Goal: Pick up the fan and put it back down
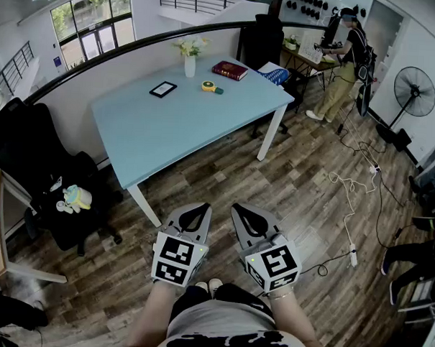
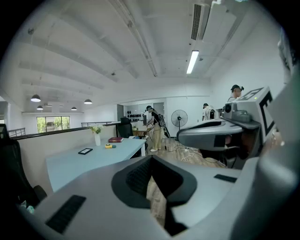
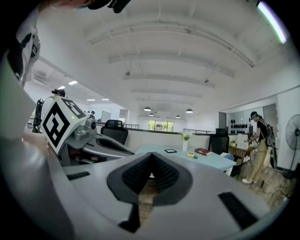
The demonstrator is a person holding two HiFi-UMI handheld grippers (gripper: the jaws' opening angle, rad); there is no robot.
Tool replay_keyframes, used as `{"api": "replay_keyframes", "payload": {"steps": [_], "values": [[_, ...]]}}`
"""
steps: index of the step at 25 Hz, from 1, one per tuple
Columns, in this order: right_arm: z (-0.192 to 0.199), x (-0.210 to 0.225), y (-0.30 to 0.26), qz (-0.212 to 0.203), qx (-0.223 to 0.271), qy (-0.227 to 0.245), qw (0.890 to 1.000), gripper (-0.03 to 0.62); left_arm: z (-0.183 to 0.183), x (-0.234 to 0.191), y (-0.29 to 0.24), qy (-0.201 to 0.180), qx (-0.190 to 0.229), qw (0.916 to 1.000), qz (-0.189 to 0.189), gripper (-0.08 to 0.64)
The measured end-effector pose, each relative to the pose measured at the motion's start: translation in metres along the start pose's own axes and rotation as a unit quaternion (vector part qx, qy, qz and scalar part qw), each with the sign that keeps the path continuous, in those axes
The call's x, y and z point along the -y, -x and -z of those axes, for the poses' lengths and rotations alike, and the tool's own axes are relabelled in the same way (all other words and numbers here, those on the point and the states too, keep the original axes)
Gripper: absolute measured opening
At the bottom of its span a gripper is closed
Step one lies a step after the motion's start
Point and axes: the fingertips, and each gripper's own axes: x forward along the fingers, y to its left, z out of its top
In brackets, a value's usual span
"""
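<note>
Fan (image 1: 414,91) upright on wood floor, upper right of head view, well apart from both grippers. Left gripper (image 1: 196,210) and right gripper (image 1: 244,212) side by side at lower centre of frame, over floor. Both jaw pairs closed tip to tip, nothing between pads. Blue table (image 1: 169,124) at upper centre. Person (image 1: 348,60) stands left of fan
</note>
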Motion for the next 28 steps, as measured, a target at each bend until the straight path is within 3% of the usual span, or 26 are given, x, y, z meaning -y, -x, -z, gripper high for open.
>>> {"api": "replay_keyframes", "payload": {"steps": [8, 20, 28], "values": [[0.019, -0.004, 0.0, 0.005, -0.013, -0.014, 1.0, 0.003, 0.014, -0.002, 0.003, 0.039, -0.004, 0.9992, 0.0, 0.011], [0.031, -0.012, -0.021, -0.005, -0.03, -0.024, 0.999, 0.003, 0.014, -0.017, 0.0, 0.037, 0.009, 0.9993, 0.004, 0.011], [0.041, -0.012, -0.043, 0.01, -0.046, -0.025, 0.999, 0.026, 0.026, -0.035, -0.003, 0.024, -0.006, 0.9996, 0.013, 0.011]]}}
